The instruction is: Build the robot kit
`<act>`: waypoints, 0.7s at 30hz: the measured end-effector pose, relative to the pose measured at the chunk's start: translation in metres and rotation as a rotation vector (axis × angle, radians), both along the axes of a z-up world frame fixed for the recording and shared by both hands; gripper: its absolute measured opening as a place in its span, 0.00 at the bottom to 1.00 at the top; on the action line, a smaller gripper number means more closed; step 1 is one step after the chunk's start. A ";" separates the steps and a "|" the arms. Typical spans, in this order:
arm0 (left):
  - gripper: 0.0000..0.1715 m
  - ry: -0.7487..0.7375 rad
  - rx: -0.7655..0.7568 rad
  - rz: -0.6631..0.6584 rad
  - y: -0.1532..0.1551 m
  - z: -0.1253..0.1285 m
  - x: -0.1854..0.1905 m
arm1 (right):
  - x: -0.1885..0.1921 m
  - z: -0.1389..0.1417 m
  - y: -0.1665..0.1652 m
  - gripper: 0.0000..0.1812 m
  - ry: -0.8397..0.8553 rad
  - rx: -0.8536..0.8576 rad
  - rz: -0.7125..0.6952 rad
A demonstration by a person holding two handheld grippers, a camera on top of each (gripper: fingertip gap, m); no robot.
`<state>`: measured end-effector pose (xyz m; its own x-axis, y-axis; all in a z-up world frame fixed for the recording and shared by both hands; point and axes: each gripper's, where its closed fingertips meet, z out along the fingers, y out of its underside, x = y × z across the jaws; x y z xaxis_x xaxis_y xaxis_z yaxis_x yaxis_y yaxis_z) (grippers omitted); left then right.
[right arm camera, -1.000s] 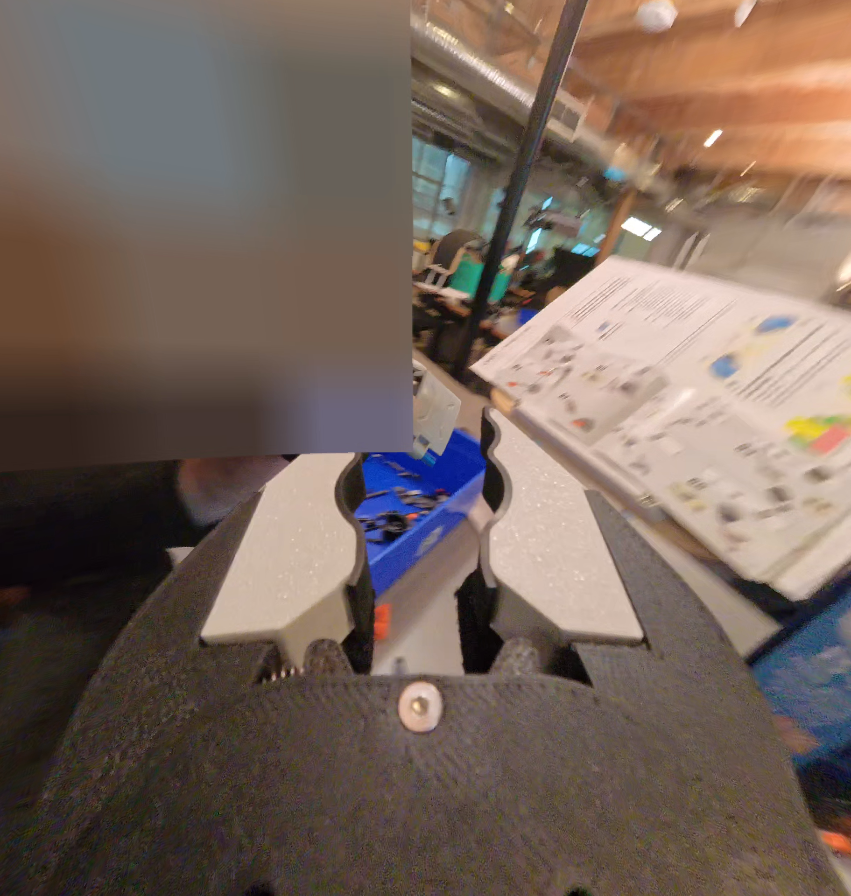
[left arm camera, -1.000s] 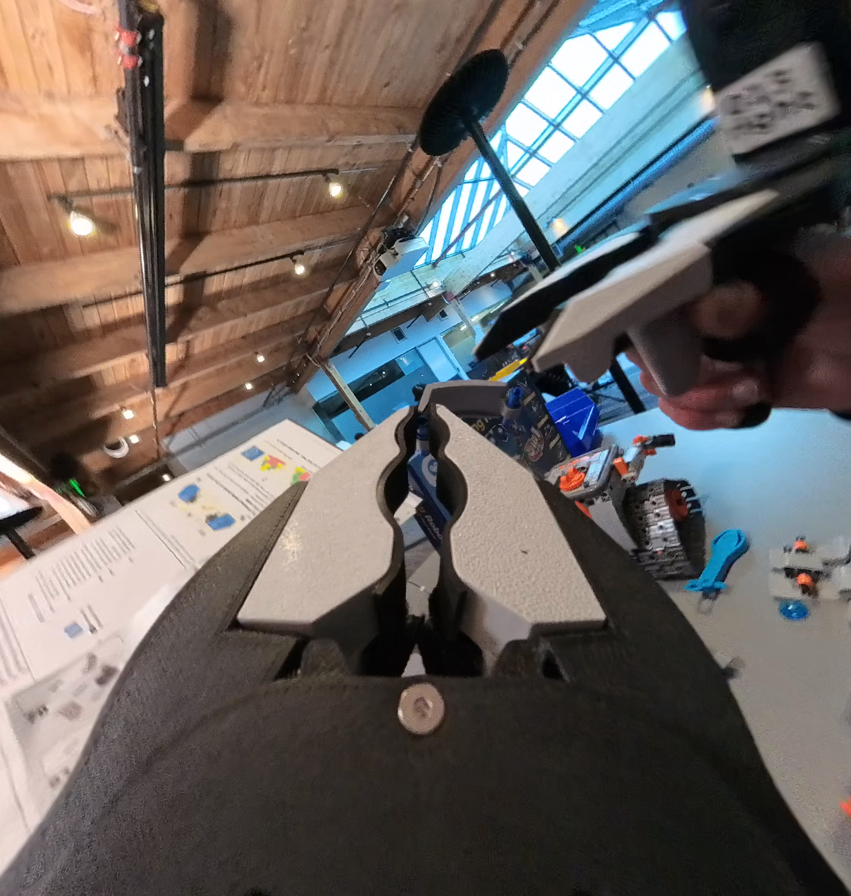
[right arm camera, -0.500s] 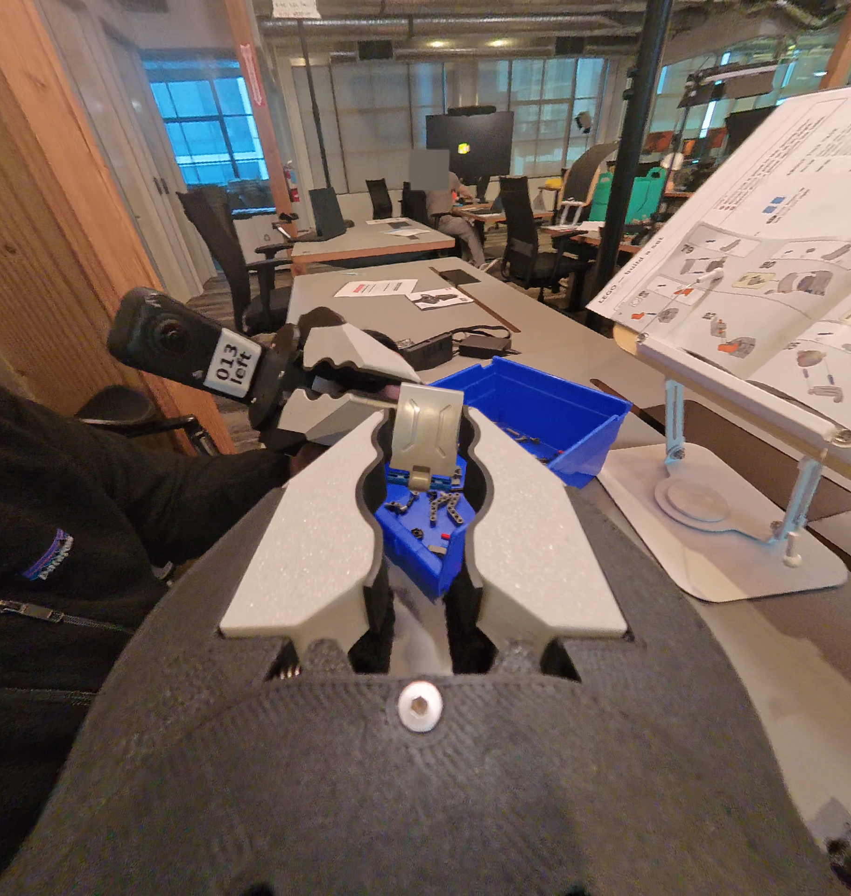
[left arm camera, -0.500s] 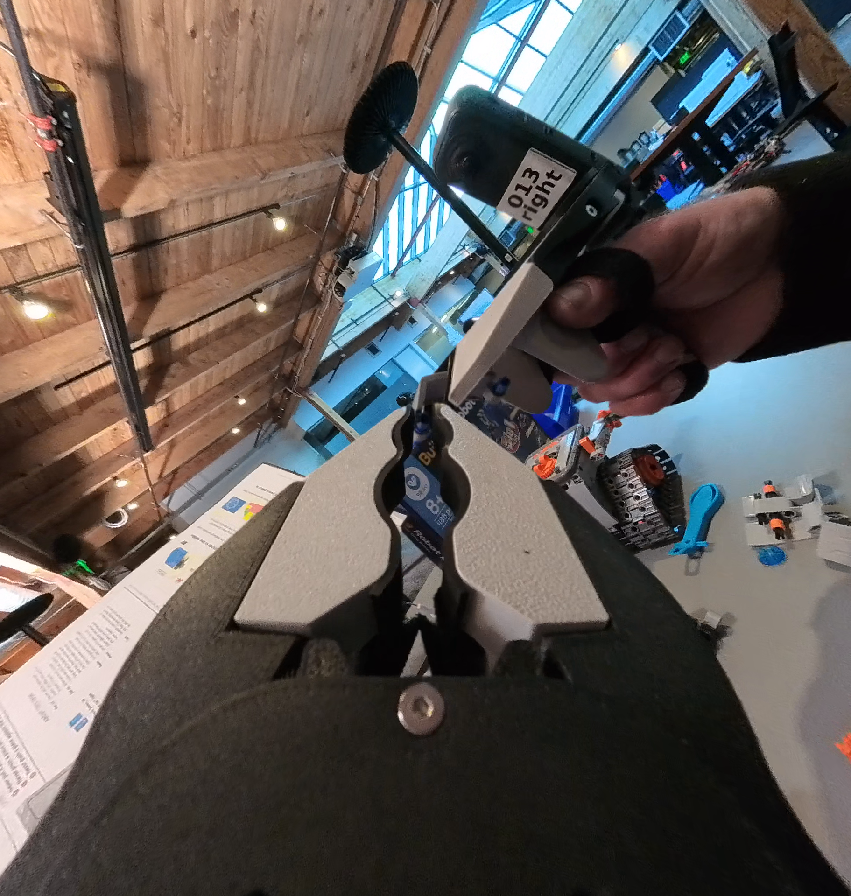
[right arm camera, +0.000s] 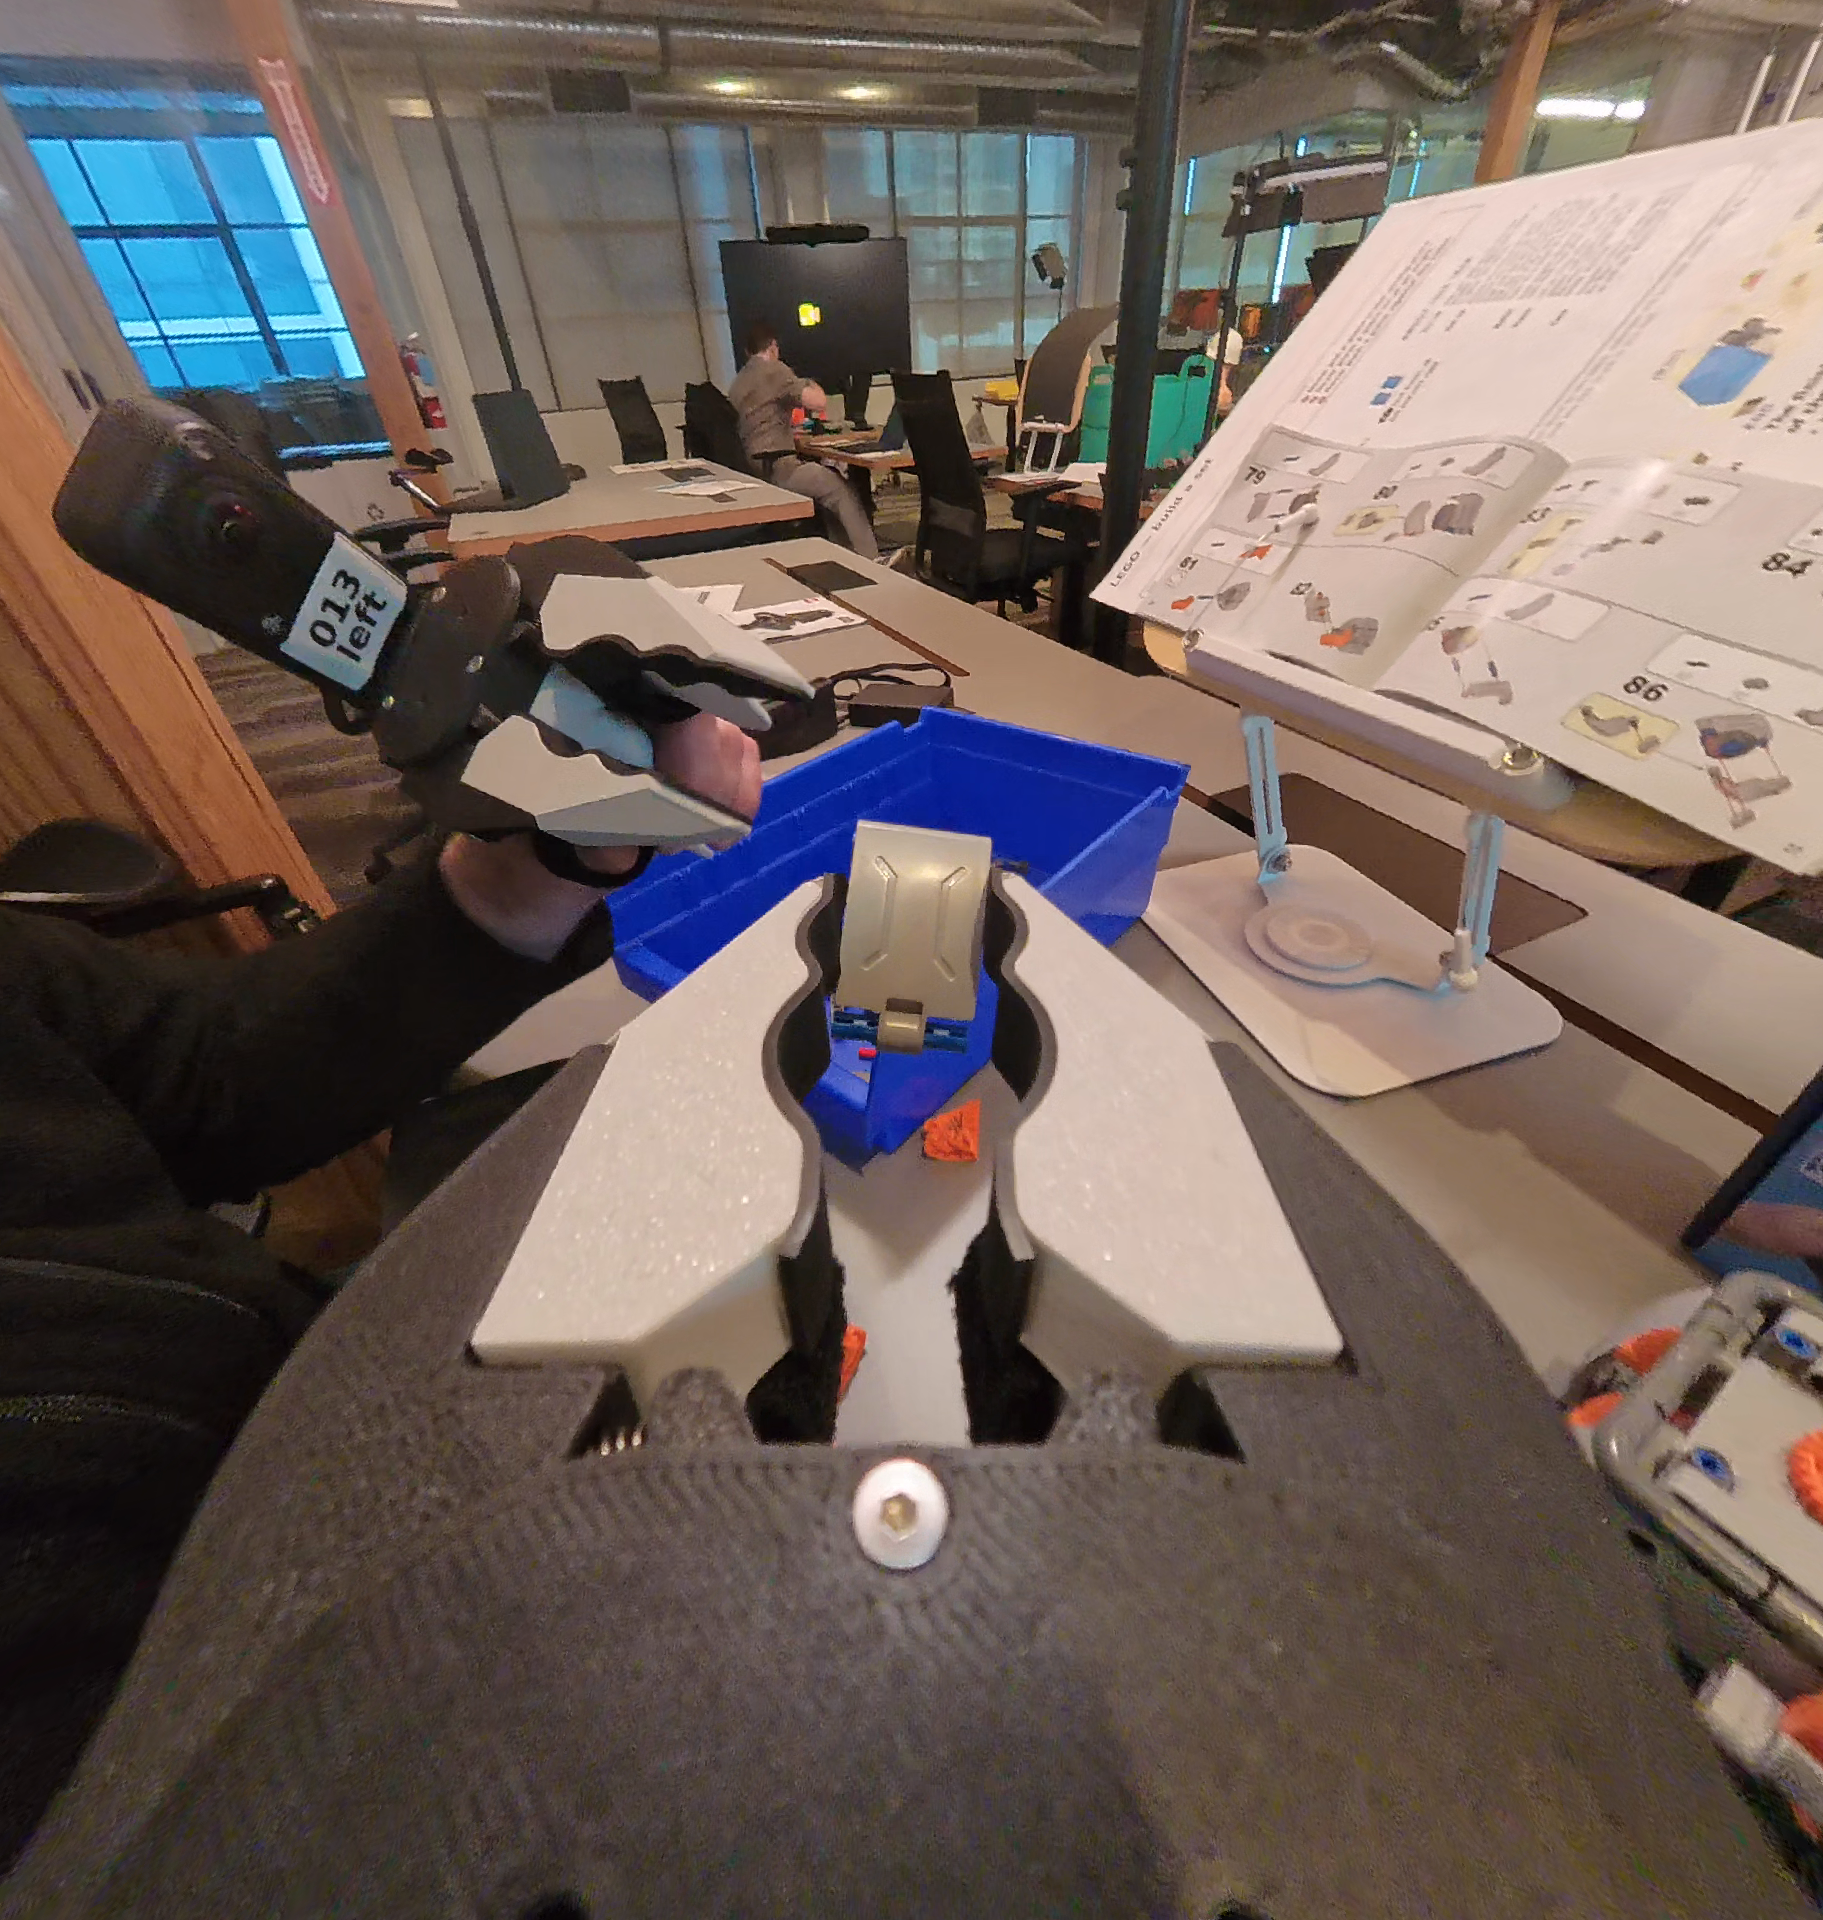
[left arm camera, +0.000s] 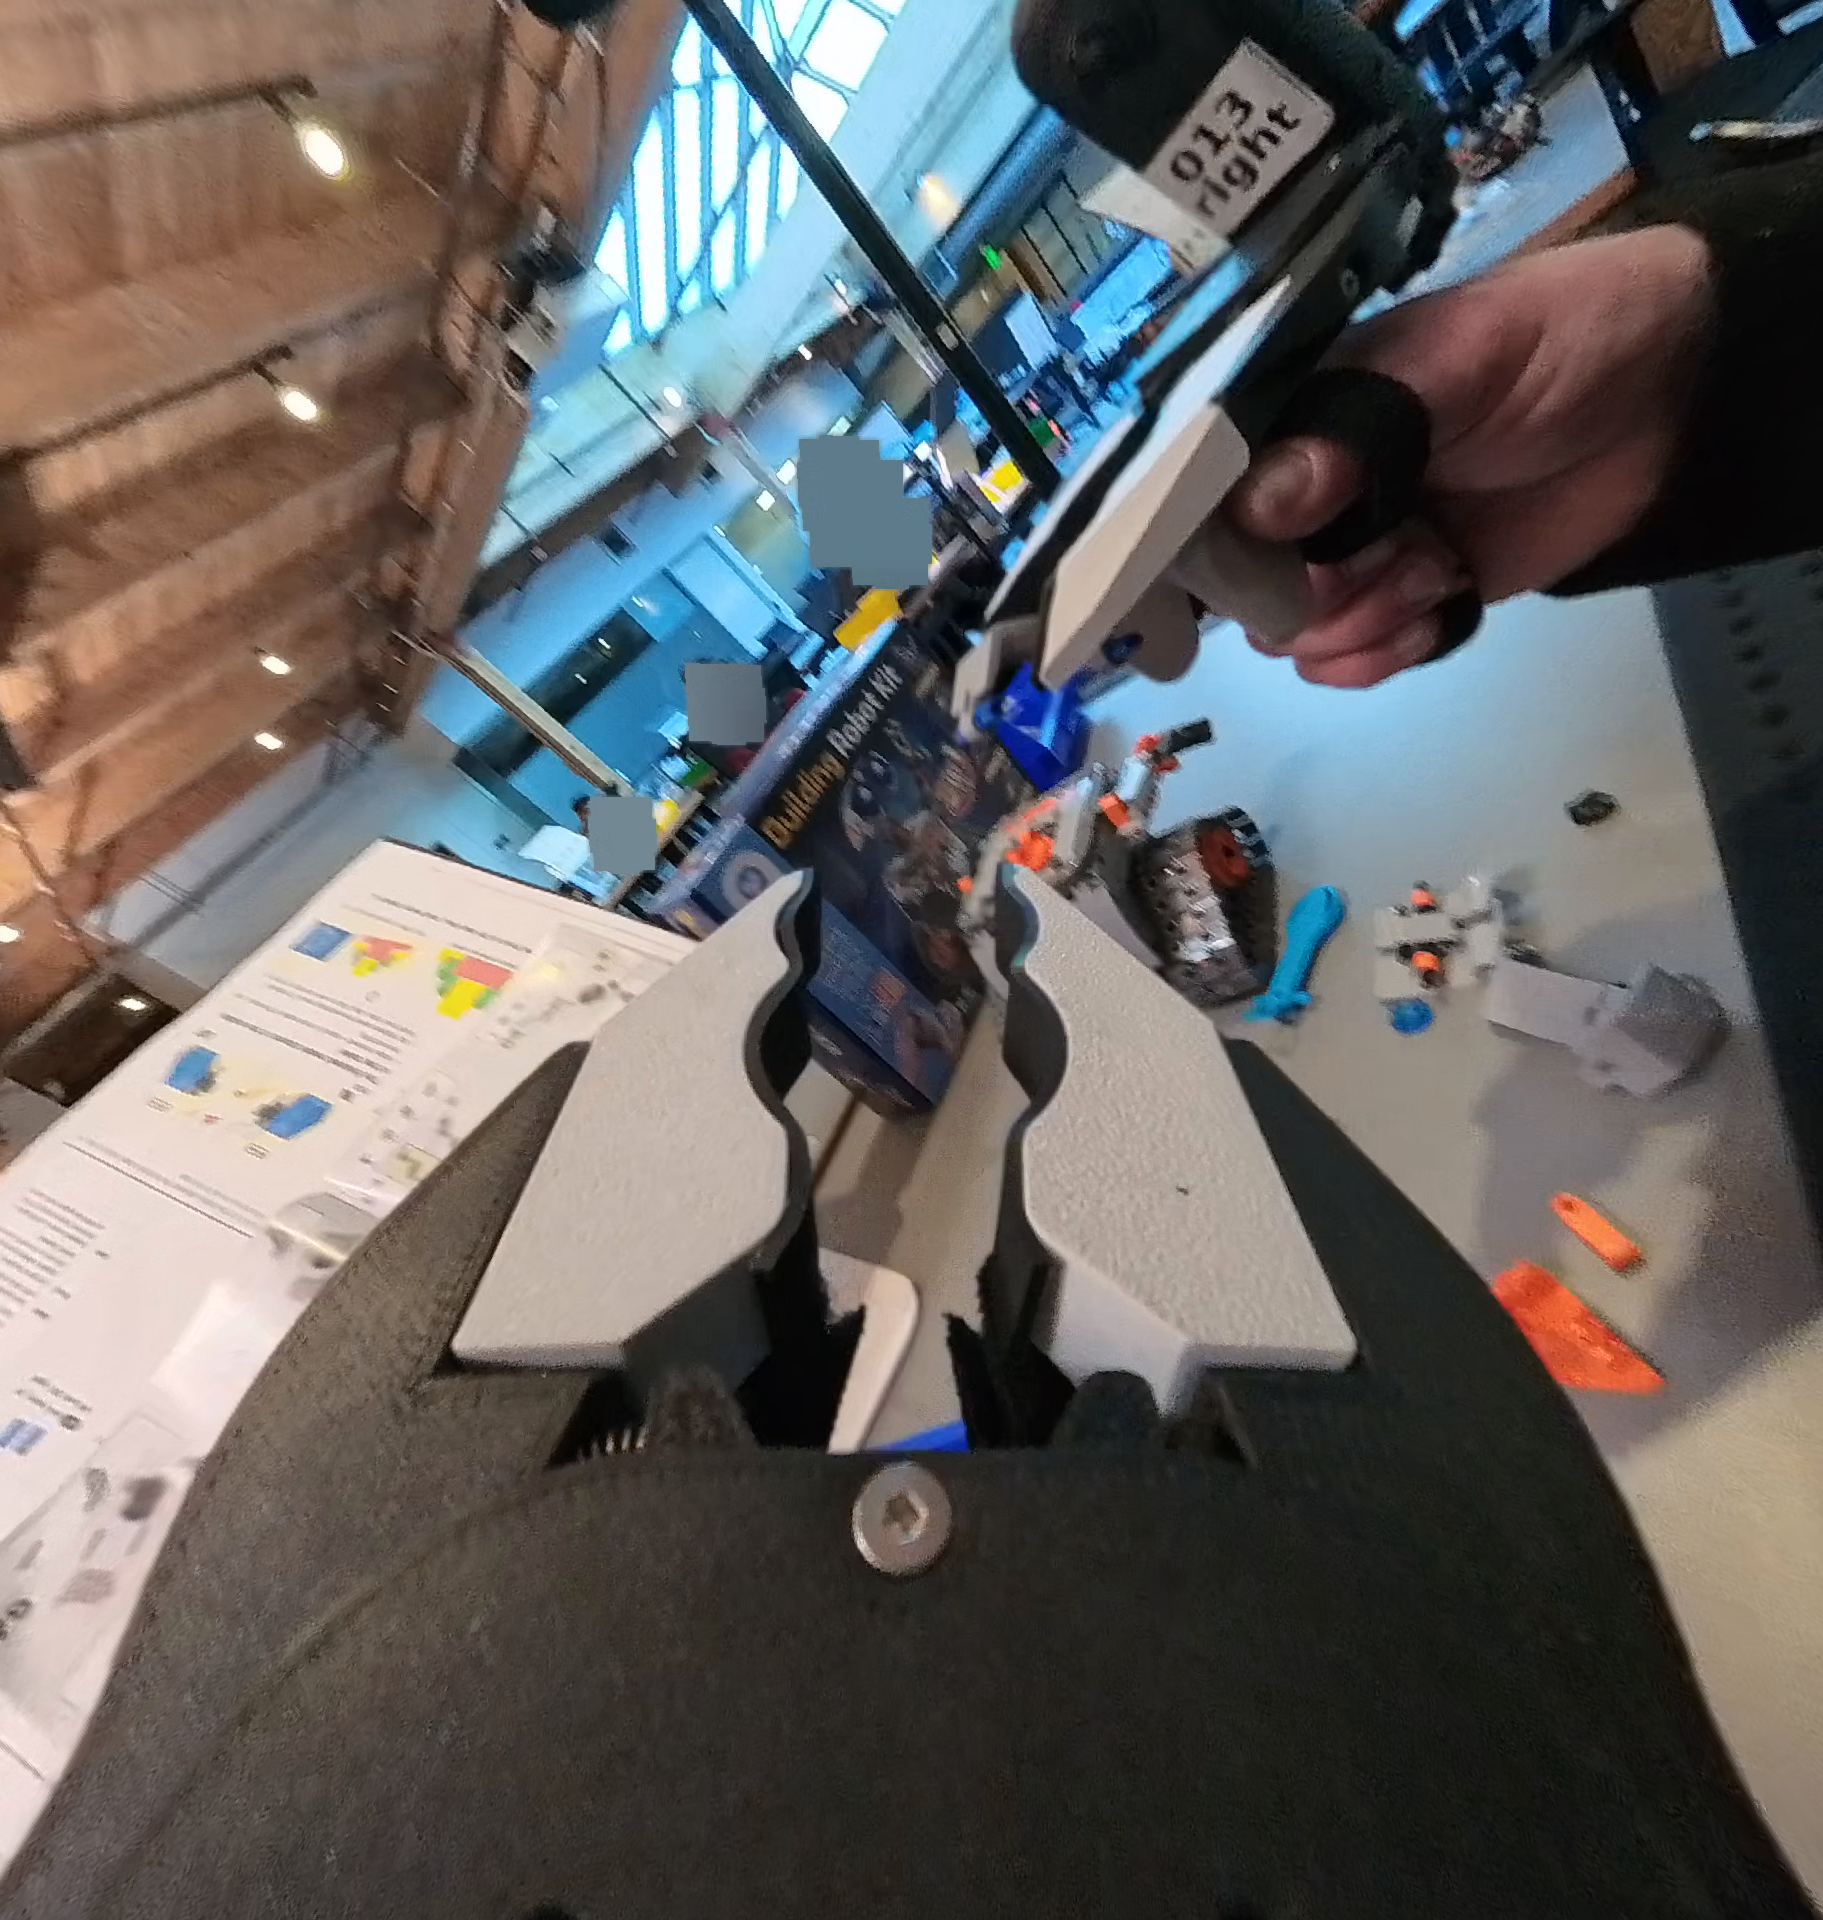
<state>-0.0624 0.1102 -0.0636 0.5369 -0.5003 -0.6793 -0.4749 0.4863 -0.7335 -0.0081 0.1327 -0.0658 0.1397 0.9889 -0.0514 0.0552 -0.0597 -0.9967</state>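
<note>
The right gripper has its jaws clamped on a grey plastic panel, held in the air above the blue bin on the bench. The left gripper hangs empty with its jaws apart, raised beside an open instruction booklet. A tracked toy vehicle stands farther along the bench.

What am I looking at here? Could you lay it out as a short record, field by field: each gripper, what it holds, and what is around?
left gripper: open, holding nothing, raised above the grey table
right gripper: shut on a grey panel piece
below the piece: blue bin
to the side: open instruction booklet on a white stand
on the table: tracked toy vehicle, blue tool, orange parts
</note>
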 end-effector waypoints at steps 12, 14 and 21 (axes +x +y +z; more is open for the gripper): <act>0.20 0.130 -0.219 0.079 -0.021 -0.058 -0.007 | 0.039 -0.025 -0.001 0.14 -0.010 -0.012 -0.084; 0.21 0.150 -0.255 0.097 -0.021 -0.069 -0.010 | 0.044 -0.029 -0.001 0.14 -0.023 -0.008 -0.099; 0.22 0.226 -0.444 0.090 -0.032 -0.116 -0.005 | 0.073 -0.063 0.003 0.14 -0.159 -0.010 -0.173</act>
